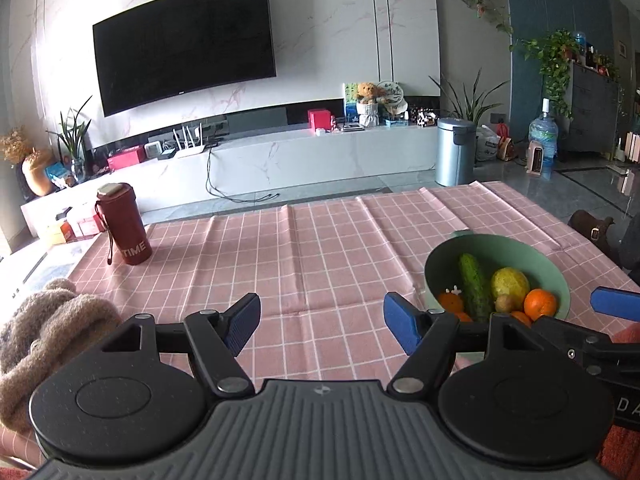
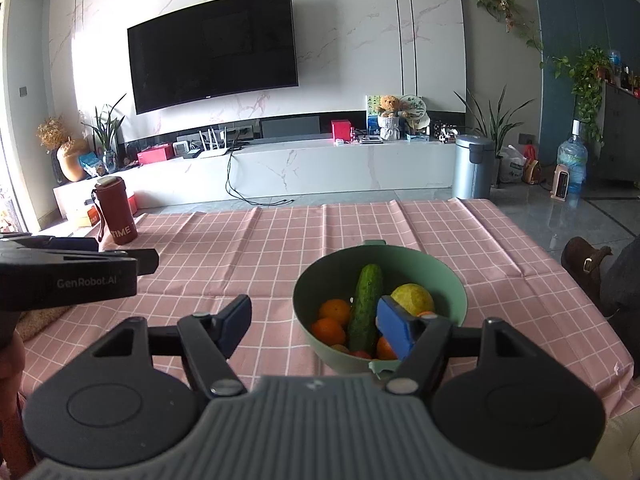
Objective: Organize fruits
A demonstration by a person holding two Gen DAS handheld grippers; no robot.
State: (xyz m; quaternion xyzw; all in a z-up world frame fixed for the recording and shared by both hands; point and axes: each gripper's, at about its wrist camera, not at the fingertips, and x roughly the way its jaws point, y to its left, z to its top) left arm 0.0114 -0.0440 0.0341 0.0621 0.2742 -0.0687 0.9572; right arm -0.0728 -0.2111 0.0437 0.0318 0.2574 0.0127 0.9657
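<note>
Pink checked cloth (image 1: 320, 256) covers a table in a living room, with a dark wall-mounted television (image 1: 184, 44) and a long white marble cabinet (image 1: 280, 160) behind it. On the cloth, toward the right side, sits a green bowl (image 2: 452, 280) holding the fruit: a long green cucumber (image 2: 366, 304) lying tilted across the middle, a yellow-green round fruit (image 2: 414, 298) to its right, and several oranges (image 2: 336, 310) around them. A dark red tumbler (image 1: 124, 228) marked TIME stands upright at the far left corner, well apart from the bowl. A brown fuzzy item (image 1: 44, 328) lies at the near left edge.

Both tongs are released and hold nothing. The left gripper (image 1: 320, 322) hovers over bare cloth just left of the bowl, its blue-padded fingers spread wide. The right gripper (image 2: 316, 326) is also spread wide at the bowl's near rim, with its right finger (image 2: 394, 328) over the fruit; whether it touches any cannot be told.
</note>
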